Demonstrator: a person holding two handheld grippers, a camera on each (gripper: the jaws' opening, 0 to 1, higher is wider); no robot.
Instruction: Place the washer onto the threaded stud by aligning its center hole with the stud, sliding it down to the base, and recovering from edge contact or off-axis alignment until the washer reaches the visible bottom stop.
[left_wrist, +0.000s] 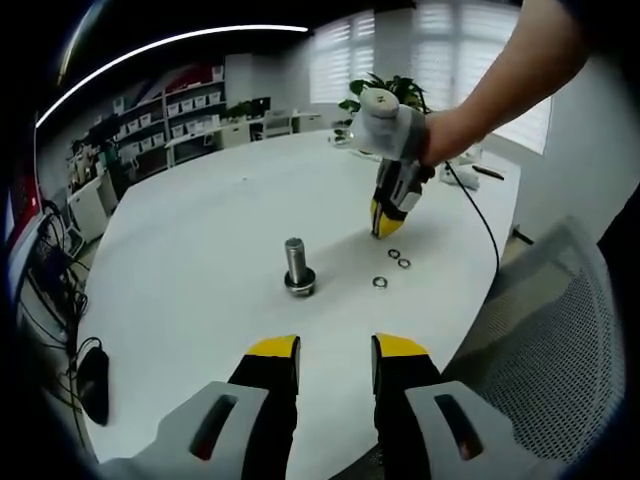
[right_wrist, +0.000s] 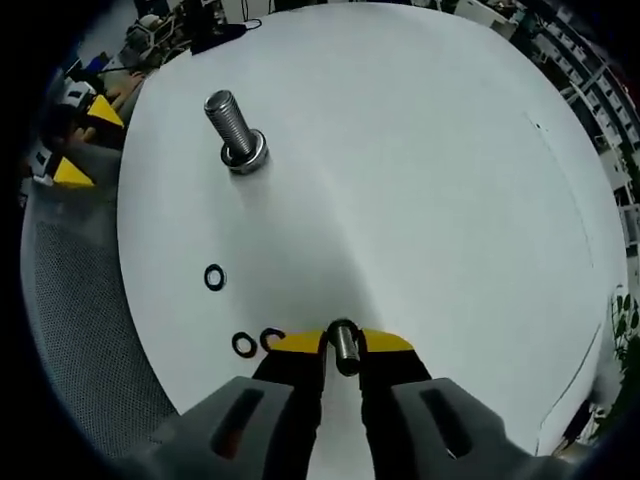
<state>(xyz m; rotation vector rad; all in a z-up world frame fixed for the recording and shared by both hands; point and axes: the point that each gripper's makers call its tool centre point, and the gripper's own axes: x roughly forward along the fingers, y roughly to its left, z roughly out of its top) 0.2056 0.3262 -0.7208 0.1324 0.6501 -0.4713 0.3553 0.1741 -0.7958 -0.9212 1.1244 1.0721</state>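
The right gripper (right_wrist: 343, 345) pinches a washer (right_wrist: 344, 349) near three loose ones (right_wrist: 215, 277), well apart from the stud (right_wrist: 232, 125), so alignment and sliding down remain; the left gripper (left_wrist: 336, 350) hovers spread, empty

Office or lab workroom

A big white table (left_wrist: 200, 240), shelves of storage bins (left_wrist: 190, 115), window blinds (left_wrist: 350, 50), a potted plant (left_wrist: 385, 92), and a mesh chair (left_wrist: 555, 340).
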